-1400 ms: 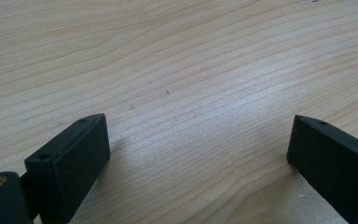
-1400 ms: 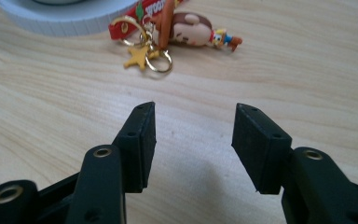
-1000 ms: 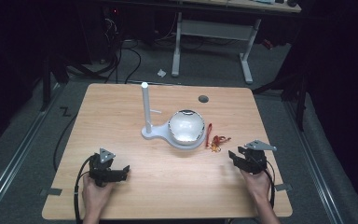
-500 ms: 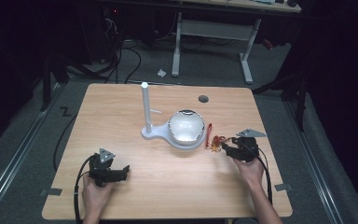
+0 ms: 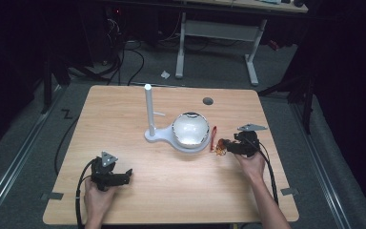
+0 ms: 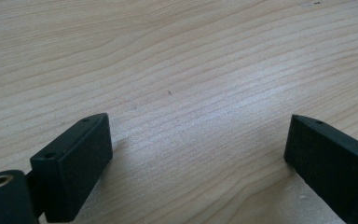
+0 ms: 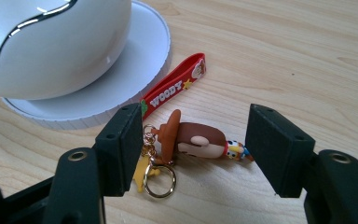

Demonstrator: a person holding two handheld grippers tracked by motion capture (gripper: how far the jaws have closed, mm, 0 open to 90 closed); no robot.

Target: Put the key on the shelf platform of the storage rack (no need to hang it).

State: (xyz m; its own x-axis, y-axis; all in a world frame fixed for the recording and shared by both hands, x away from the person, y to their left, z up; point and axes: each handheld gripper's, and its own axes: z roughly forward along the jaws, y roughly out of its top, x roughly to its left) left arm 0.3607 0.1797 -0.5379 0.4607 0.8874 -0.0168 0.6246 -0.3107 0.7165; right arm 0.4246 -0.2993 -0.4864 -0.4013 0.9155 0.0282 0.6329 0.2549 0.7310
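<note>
So my right claw [image 7: 193, 154] has slid forward since a second ago and now sits wide open, gripping nothing, with the keychain [image 7: 193, 140] right between its jaws. Just past it, the strap [image 7: 175, 86], then the white stand [image 7: 88, 88]. Looks like grab time.

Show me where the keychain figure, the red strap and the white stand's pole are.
keychain figure [image 7: 200, 140]: right gripper view, brown body.
red strap [image 7: 175, 87]: right gripper view, lettered middle.
pole [image 5: 148, 109]: high view, mid-shaft.

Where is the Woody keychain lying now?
The keychain lies on the table, right of the white dish, between the open right gripper jaws.
</note>
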